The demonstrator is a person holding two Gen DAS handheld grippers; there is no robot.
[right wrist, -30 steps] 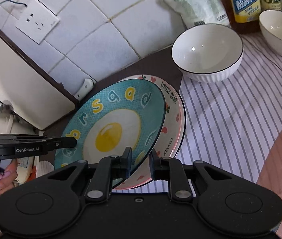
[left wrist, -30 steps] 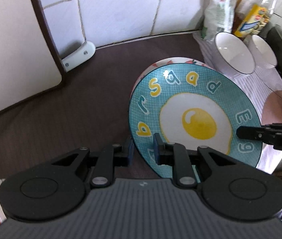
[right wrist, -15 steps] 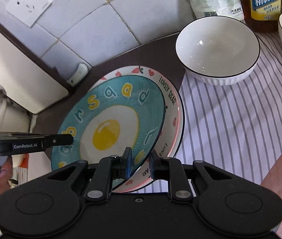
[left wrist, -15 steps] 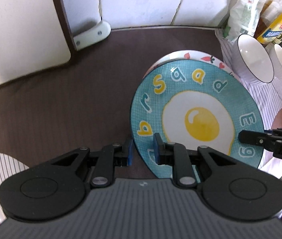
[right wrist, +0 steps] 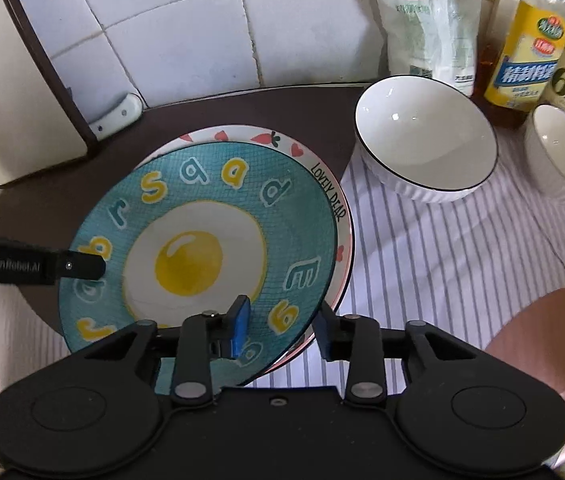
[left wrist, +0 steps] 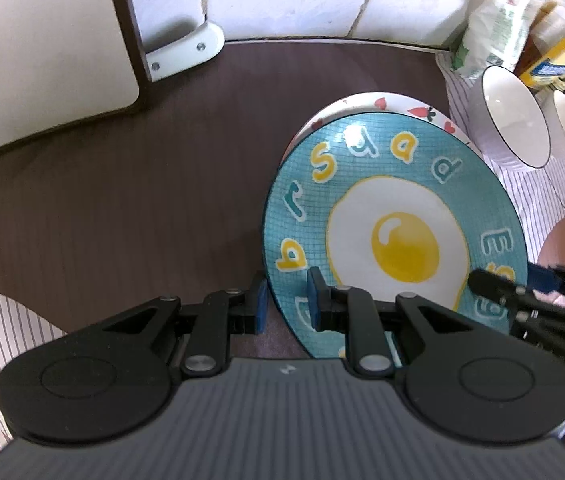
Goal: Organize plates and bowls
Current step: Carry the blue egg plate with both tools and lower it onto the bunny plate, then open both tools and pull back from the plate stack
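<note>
Right gripper (right wrist: pixel 282 330) has let go: its jaws are now spread wide around the rim of the teal fried-egg plate (right wrist: pixel 202 256), where a moment ago they were pinched on it.

Left gripper (left wrist: pixel 285 306) is still straddling that rim with a narrow gap, pads either side; can't tell if they actually touch. The teal plate sits stacked on the white plate with red hearts and carrots (right wrist: pixel 314 160), whose rim peeks out from 12 to 4 o'clock. Open dark brown countertop (left wrist: pixel 122 208) runs off to 9 and 10 o'clock, up to a cream board (left wrist: pixel 34 40) leaning on the white tiled wall (right wrist: pixel 186 36). Tighter at 2 o'clock: two white ribbed bowls (right wrist: pixel 426 140) (right wrist: pixel 562 156) on the striped cloth (right wrist: pixel 442 264), with a bag (right wrist: pixel 426 24) and bottles (right wrist: pixel 530 56) behind.
</note>
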